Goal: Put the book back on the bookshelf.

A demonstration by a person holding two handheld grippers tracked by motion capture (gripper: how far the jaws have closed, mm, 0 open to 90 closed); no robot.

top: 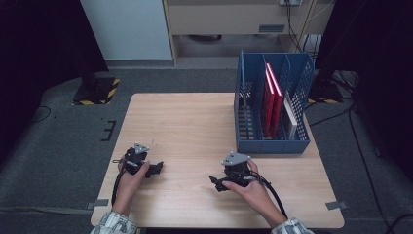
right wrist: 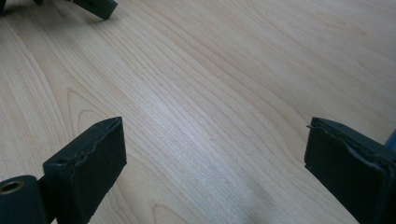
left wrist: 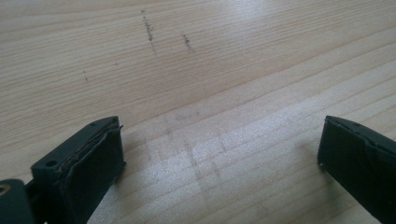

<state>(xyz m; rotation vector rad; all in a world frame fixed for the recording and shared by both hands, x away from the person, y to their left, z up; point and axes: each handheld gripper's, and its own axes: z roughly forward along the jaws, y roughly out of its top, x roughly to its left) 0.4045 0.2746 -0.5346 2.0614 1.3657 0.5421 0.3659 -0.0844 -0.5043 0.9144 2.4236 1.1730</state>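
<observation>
Your forearms come in nearest the camera, each hand wrapped round a gripper resting low on the wooden table. Take the blue file rack as the landmark: it stands at the far right of the table, with two red books upright in a middle slot and a thinner pale book or folder in the slot to their right; I can't tell from the high view which it is. The rack's left slot looks empty.

Your right gripper sits on the near side of the rack, just off its front left corner, jaws wide apart and holding nothing; in the right gripper view only bare wood grain lies between them. Your left gripper is well apart from the rack, off to its near left, jaws likewise spread and empty, pointing toward the right gripper.

My reading is that nothing is under way yet: both tools are parked at a resting pose, and the books are untouched in the rack. The next move likely calls for lifting the right gripper and swinging it toward the rack, jaws turned to line up with a book's thin upright edge before closing.
</observation>
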